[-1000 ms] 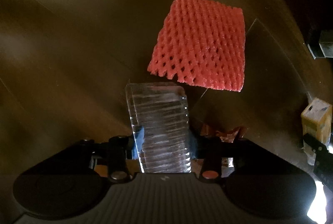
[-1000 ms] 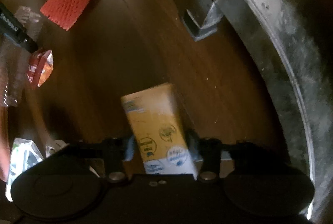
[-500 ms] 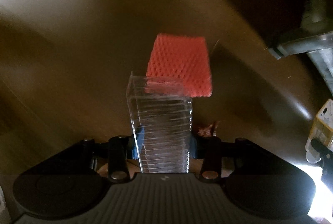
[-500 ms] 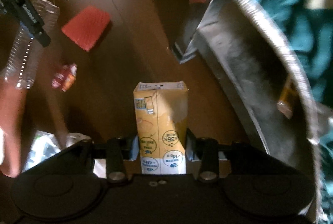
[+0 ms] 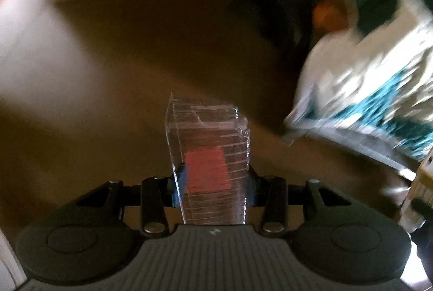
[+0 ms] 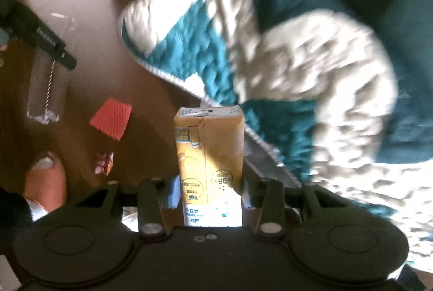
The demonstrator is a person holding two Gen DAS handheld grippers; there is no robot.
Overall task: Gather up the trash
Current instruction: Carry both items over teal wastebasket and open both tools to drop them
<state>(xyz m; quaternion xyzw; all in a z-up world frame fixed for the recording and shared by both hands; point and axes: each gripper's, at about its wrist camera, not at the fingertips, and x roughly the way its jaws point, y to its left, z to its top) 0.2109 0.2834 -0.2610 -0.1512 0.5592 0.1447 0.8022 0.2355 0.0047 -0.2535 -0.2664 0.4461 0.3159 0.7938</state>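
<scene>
1. A clear ribbed plastic tray [image 5: 208,155] stood clamped between gripper pads.
2. A yellow drink carton [image 6: 209,163] stood upright, likewise clamped.
3. A red foam net [image 6: 111,118] and a small wrapper [image 6: 104,163] lay on the floor.

The white and teal fabric [image 6: 284,69] on my right is smeared by blur; I can't tell what it is. My clear plastic tray [image 5: 211,155] veils the red foam net [image 5: 207,173]. The carton's [image 6: 209,163] small print stays unreadable.
</scene>
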